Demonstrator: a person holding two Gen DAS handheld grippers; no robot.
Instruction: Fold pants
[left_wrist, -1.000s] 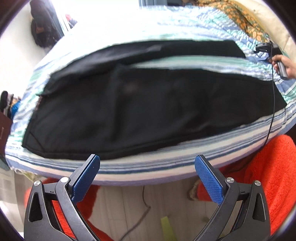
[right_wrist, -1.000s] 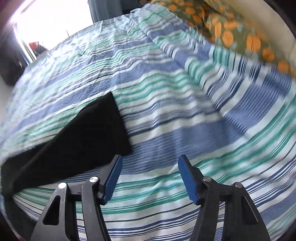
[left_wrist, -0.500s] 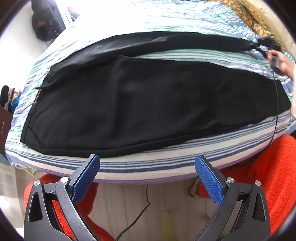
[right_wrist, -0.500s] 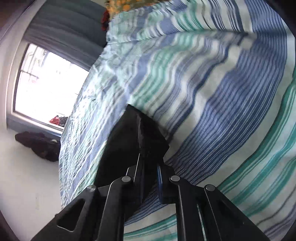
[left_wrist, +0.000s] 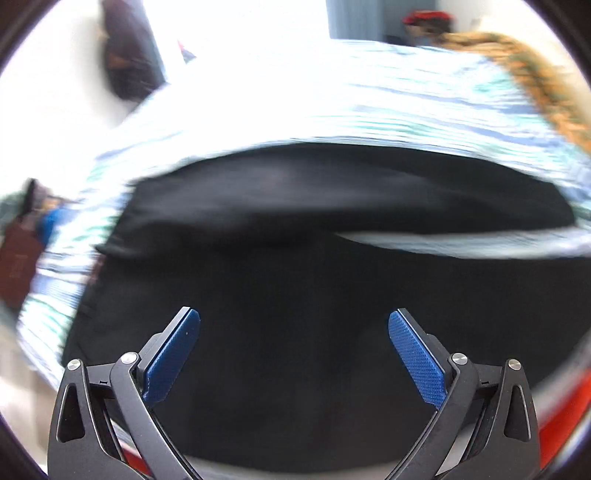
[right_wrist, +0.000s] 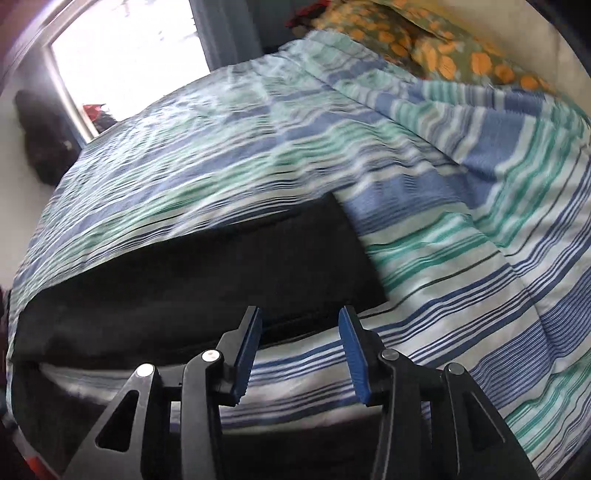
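The pants (left_wrist: 314, 295) lie on the bedspread (right_wrist: 461, 240), seemingly with 1 leg behind the other, a pillow (right_wrist: 443, 40) beyond.

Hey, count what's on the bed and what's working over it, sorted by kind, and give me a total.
Black pants: 1
Striped bedspread: 1
Orange-patterned pillow: 1
Grippers with blue fingers: 2, the left gripper open, the right gripper opening with nothing between its fingers
Total: 5
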